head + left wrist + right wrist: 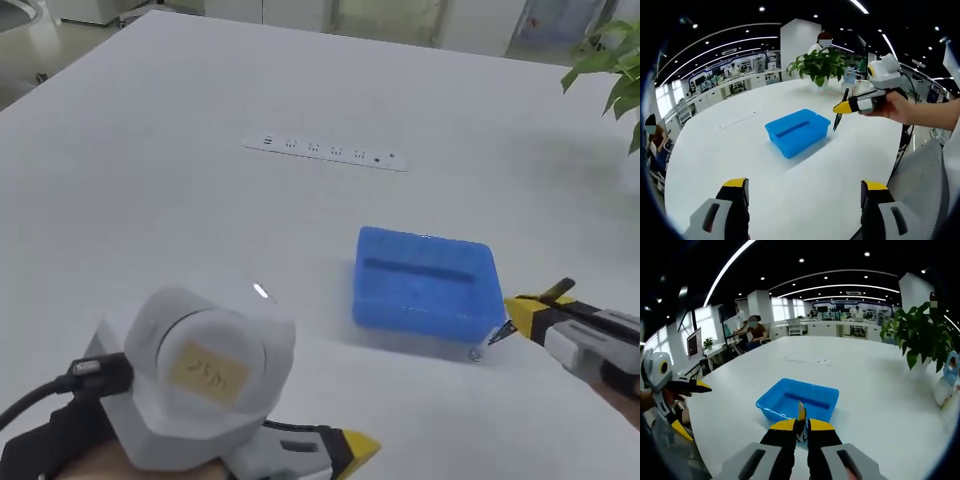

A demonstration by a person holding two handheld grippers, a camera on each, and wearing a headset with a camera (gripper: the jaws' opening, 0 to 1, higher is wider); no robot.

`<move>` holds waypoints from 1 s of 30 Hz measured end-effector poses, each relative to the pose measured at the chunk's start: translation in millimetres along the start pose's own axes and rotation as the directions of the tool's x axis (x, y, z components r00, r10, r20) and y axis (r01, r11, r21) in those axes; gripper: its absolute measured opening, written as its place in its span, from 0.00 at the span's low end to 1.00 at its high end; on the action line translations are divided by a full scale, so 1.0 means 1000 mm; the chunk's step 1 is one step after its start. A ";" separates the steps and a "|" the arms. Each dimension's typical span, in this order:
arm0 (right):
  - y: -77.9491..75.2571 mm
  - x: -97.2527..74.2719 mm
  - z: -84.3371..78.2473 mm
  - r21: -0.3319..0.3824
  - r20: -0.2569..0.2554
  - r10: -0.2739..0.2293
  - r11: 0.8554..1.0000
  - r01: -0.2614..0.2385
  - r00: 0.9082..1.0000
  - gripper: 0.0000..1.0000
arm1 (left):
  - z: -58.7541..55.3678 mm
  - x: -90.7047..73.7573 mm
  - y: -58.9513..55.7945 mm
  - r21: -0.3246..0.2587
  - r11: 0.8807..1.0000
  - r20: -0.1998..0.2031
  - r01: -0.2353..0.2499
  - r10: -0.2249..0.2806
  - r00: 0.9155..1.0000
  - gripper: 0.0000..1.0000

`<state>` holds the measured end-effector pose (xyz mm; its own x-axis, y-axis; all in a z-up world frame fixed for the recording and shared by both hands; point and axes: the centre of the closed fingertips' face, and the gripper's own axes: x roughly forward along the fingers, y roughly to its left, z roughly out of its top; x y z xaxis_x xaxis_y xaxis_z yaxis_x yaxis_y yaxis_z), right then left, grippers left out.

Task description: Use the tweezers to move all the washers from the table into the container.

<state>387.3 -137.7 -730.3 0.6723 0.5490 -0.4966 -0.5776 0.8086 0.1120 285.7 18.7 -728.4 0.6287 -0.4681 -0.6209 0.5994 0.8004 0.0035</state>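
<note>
1. While the right gripper (pixel 801 426) had its fingers pressed narrow on the tweezers (pixel 801 412), the dark tips reached down just outside the blue container (pixel 420 318), at its 4 o'clock corner in the head view.
2. A small pale ring, probably a washer (pixel 477 353), lay on the table (pixel 200 220) at those tips. It was too small to tell whether it was pinched or only touched.
3. The left gripper (pixel 804 192) hovered at 7 o'clock in the head view, well apart from the container, its fingers (pixel 735 187) wide and holding nothing.
4. The step in hand appeared to be picking up that washer. To do it well, the tips should straddle the ring's edge and the squeeze should be steady, since a thin flat ring would likely skid on the smooth table or flick away if nipped off-centre.
5. The lift should clear the near wall before travelling toward 10 o'clock over the container. Release should come low inside so the washer would not bounce out.
6. Blur hid whether any washers lay inside the container, so progress could not be judged.
</note>
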 end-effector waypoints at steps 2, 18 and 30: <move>-0.001 0.005 -0.008 -0.002 -0.014 0.004 1.000 -0.004 1.000 0.04 | -0.001 0.000 0.001 0.001 1.000 -0.004 -0.002 0.002 1.000 0.95; -0.012 0.027 -0.021 -0.020 -0.033 -0.005 1.000 0.004 0.999 0.04 | -0.005 0.004 0.000 0.010 1.000 -0.027 0.001 -0.001 1.000 0.95; -0.013 0.029 -0.025 -0.037 -0.056 -0.005 0.999 0.003 0.998 0.04 | -0.007 0.005 -0.001 0.015 1.000 -0.039 0.002 -0.001 0.999 0.94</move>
<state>402.7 -137.7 -768.0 0.6479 0.5324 -0.5447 -0.5925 0.8017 0.0789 285.0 18.7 -737.4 0.6081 -0.4544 -0.6510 0.6080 0.7938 0.0140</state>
